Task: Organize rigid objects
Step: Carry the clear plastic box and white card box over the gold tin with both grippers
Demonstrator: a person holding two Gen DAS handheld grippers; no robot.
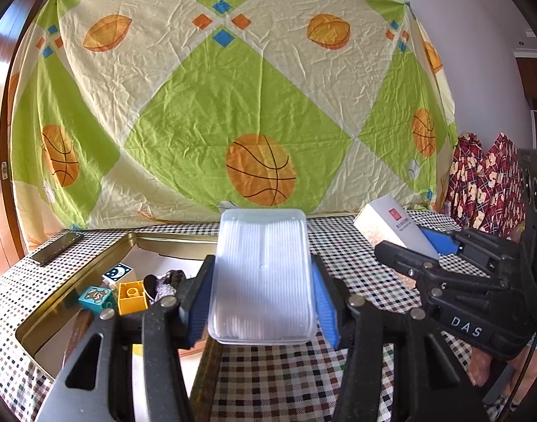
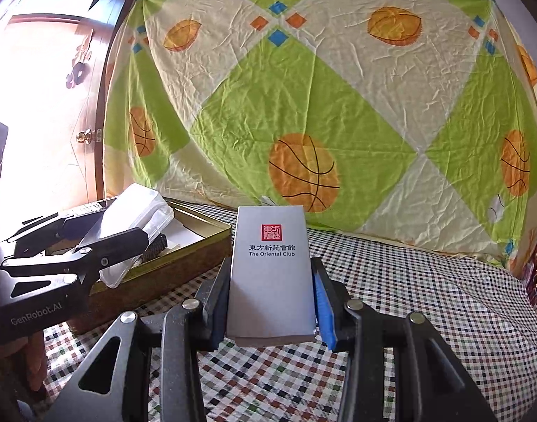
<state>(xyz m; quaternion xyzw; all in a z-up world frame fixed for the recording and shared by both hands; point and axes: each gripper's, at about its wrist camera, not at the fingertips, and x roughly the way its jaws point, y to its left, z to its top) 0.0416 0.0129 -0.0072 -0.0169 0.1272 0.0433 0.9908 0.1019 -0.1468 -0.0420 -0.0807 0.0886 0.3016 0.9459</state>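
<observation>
Your clear plastic box [image 1: 263, 276] is clamped across its width in the left gripper [image 1: 263, 302], long axis pointing away from you, raised above the checked tablecloth [image 1: 286, 379]. The gold tin [image 1: 75, 292] lies just to its left, so this hand is nearer. Your right gripper [image 2: 270, 302] grasps the grey card box [image 2: 271, 270], farther right of the tin.

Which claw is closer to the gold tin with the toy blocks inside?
Left. The left claw holds a clear plastic box right beside the gold tin, partly over its edge. The right claw holds a grey box further right.
</observation>
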